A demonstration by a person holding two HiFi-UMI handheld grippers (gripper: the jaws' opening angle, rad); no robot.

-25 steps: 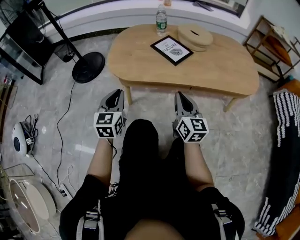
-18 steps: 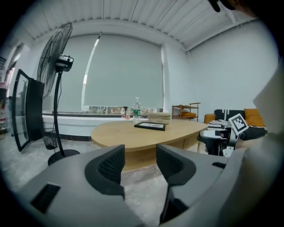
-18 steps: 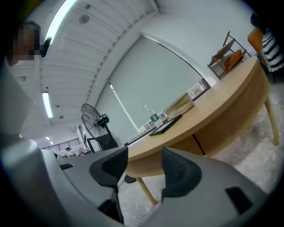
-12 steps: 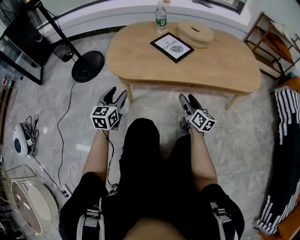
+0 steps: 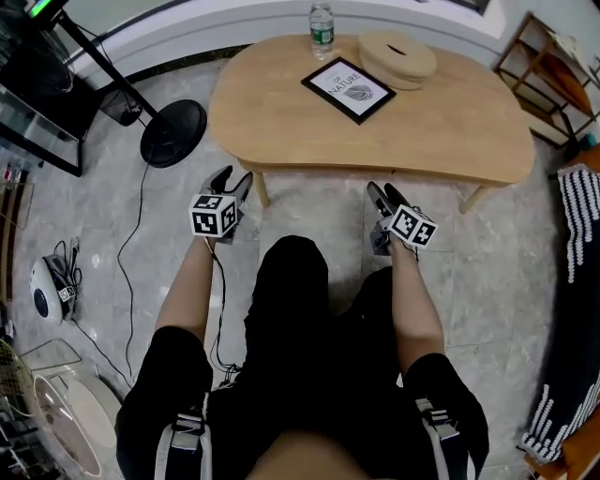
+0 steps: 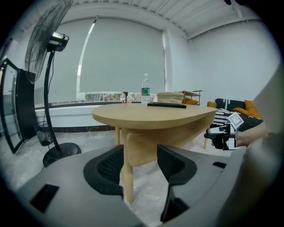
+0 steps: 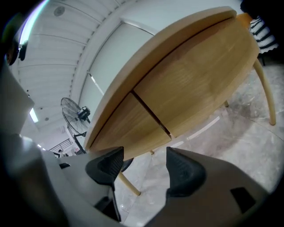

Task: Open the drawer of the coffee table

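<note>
The light wooden coffee table (image 5: 441, 122) stands in front of me, seen from above in the head view. Its front apron (image 7: 191, 84) fills the right gripper view, with a dark slanting seam (image 7: 151, 114) across it that marks a drawer front's edge. My left gripper (image 5: 230, 178) is open near the table's left front leg (image 6: 128, 173), with nothing between its jaws (image 6: 140, 162). My right gripper (image 5: 381, 190) is open just short of the apron and holds nothing (image 7: 142, 164). It also shows at the right of the left gripper view (image 6: 224, 133).
A water bottle (image 5: 322, 19), a framed picture (image 5: 348, 89) and a round wooden box (image 5: 398, 58) sit on the tabletop. A standing fan's base (image 5: 173, 133) and a cable (image 5: 131, 216) lie to the left. A shelf (image 5: 548, 66) and a striped cloth (image 5: 572, 309) are at the right.
Both grippers went from shut to open and moved forward toward the table's front edge. The right gripper has rolled.
</note>
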